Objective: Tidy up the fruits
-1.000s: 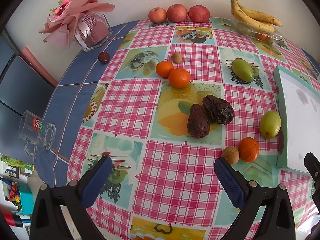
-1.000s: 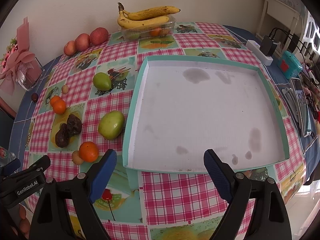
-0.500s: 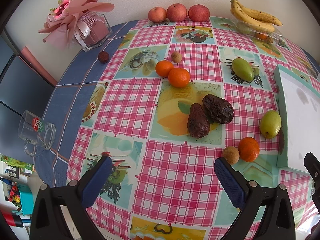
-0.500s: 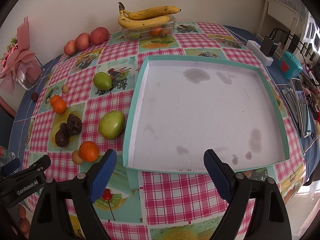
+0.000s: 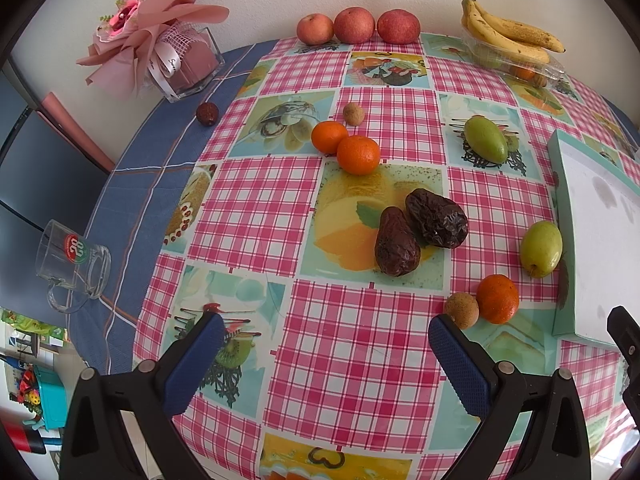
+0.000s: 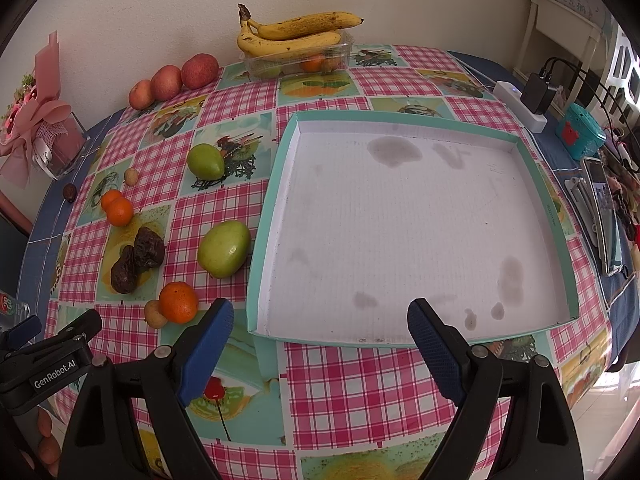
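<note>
On a checked pink tablecloth (image 6: 360, 376), a shallow teal-rimmed tray (image 6: 532, 168) lies empty while the fruit stays scattered to its left: two green mangoes (image 6: 224, 249), two wrinkled dark fruits (image 5: 416, 228), three tangerines, the closest (image 5: 497, 299) near the tray's corner, touching a small brown longan (image 5: 462, 310). Both the left gripper (image 5: 326, 364) and right gripper (image 6: 320, 350) hover with jaws spread, holding nothing. Sorting appears not yet begun; the next move likely calls for lowering one gripper around the closest fruit.
</note>
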A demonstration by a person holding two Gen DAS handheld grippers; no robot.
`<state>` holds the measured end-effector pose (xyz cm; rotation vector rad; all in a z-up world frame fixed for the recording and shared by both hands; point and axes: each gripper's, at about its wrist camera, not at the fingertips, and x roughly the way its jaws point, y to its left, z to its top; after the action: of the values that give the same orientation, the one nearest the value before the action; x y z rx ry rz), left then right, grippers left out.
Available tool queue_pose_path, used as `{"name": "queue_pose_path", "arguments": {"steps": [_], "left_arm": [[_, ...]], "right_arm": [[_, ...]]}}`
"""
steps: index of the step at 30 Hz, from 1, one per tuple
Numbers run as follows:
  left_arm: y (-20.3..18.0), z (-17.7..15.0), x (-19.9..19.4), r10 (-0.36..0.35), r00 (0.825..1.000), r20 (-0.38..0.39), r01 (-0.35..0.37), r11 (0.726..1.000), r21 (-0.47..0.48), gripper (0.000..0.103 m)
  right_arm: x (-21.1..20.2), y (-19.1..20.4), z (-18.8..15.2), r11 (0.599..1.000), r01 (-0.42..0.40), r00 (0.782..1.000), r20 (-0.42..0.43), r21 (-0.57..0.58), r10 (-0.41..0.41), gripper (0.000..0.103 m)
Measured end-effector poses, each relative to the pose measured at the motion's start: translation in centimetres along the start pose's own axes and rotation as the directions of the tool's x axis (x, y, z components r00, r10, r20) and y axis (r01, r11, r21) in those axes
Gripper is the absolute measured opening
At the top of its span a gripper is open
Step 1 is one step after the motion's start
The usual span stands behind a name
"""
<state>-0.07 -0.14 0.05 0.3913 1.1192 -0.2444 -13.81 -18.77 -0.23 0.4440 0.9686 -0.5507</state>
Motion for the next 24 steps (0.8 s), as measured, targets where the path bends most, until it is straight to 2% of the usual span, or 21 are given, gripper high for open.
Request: {"name": "queue_pose_path", "arguments": {"steps": [7,11,12,15,18,24], "left_arm": [[0.1,0.2,0.7,0.007,1.000,-0.007,-0.007,1.000,-0.014,0.103],[1.0,1.9,-0.4,-0.017,0.999,0.034,0.019,0.998,-0.056,0.103],[1.3,2.5,-0.7,-0.028,0.999,0.042,0.031,0.997,-0.069,0.103],[2.2,4.1,-1.3,-0.124,0.990,0.068,0.132,0.983,-0.126,0.103],[2.7,5.8,-1.0,-0.193,0.981,0.038,0.196,0.964,-0.180,0.103],[2.6,7.7,-0.8,-0.169,0.979,0.111,0.192,0.948,-0.252,0.103]], "right_arm": [[0.2,0.2,0.2,1.000,0.000,1.000,-0.010,-0.001,0.000,0.089],[-0.6,0.5,1.5,1.000,-0.031,0.999,0.017,0.000,0.031,0.089],[-0.8,0.7,1.9,0.999,-0.040,0.999,0.026,-0.002,0.040,0.089],[-1.5,1.2,3.4,0.998,-0.058,0.997,0.058,-0.004,0.059,0.089],[-1.8,1.9,4.9,0.996,-0.090,0.993,0.081,-0.006,0.090,0.089],[-0.9,2.6,7.5,0.988,-0.153,0.986,0.064,0.028,0.151,0.089]]}}
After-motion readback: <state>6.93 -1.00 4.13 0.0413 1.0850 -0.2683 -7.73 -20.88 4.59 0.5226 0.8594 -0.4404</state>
